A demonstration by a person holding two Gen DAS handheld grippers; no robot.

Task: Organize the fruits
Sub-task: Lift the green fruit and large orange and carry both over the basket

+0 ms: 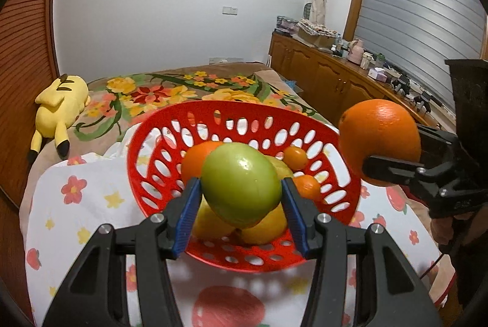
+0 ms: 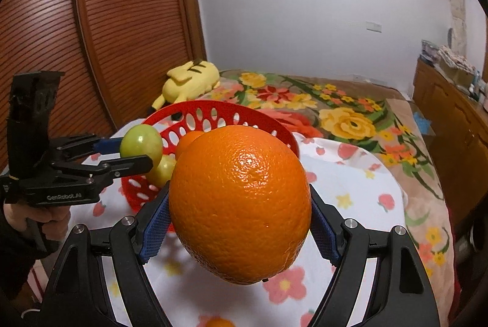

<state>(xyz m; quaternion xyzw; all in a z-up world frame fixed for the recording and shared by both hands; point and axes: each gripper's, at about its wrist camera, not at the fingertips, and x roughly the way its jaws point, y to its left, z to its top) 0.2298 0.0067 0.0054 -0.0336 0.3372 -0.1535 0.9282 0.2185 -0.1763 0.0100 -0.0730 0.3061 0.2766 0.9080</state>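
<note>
Fruit fills the red basket (image 1: pixel 146 162) at the centre of your left wrist view: two yellow fruits (image 1: pixel 262 228) low in the bowl, an orange (image 1: pixel 195 159) behind them, and two small oranges (image 1: pixel 295 157) toward the right wall. The basket rests tilted on a white flowered cloth (image 1: pixel 91 199) spread over the bed.

Your left gripper (image 1: pixel 241 194) is clamped on a green fruit (image 1: pixel 241 183), its blue pads (image 1: pixel 189 217) pressing both sides; the fruit hangs above the basket's near half, in front of the yellow ones. From the right wrist view the same gripper (image 2: pixel 138 151) comes in from the left edge, with the green fruit (image 2: pixel 140 142) over the basket rim (image 2: pixel 219 107) and another pale green fruit (image 2: pixel 161 171) just below it.

Your right gripper (image 2: pixel 239 215) is closed around a big orange (image 2: pixel 241 205), pads (image 2: pixel 155 226) tight on its flanks. It fills the middle of that frame, held above the cloth (image 2: pixel 350 174), right of the basket. In the left wrist view it (image 1: pixel 379 141) sits at the right, beside the rim and apart from it.

A yellow plush (image 1: pixel 59 107) lies on the bed at the left.
</note>
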